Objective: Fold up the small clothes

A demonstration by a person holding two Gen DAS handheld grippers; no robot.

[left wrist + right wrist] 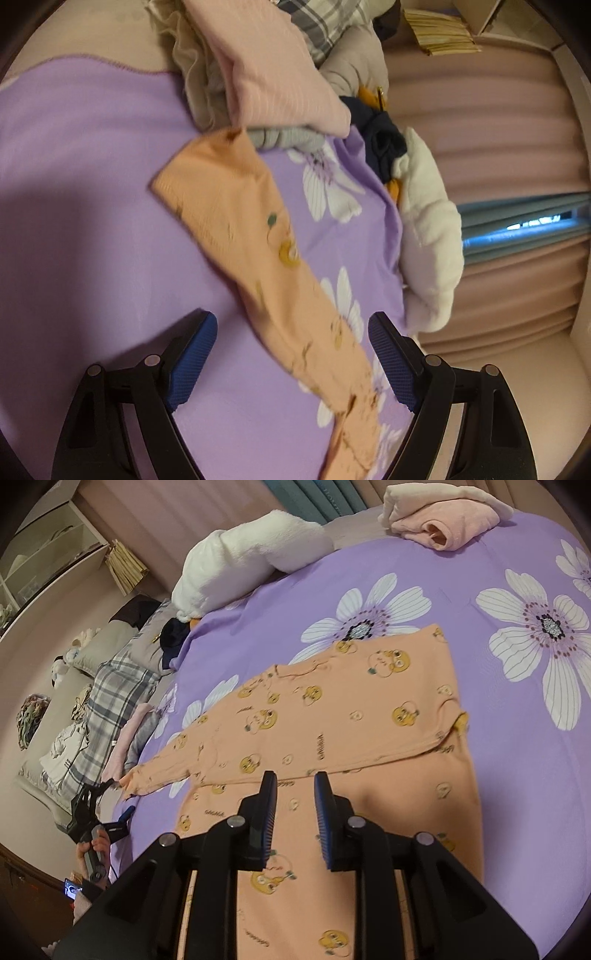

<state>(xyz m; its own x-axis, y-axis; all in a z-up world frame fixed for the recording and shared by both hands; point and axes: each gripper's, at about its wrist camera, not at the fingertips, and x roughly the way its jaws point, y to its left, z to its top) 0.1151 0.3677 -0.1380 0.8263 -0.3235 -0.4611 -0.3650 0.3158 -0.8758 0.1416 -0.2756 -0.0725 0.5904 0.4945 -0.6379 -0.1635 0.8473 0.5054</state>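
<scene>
- The orange onesie lies flat on the purple flowered sheet, right under the right gripper, with its sleeve running between the fingers of the left gripper.
- Left jaws spread wide, gripping nothing; right jaws narrow, hovering over the cloth, empty.
- Sleeve stretches toward the sheet's left edge, by the pink folded piece.

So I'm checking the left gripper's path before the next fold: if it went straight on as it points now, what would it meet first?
Most likely the orange garment's sleeve, which runs diagonally between the open fingers of the left gripper. Beyond it lies the pile of clothes. Depth is hard to judge in the fisheye view.
</scene>
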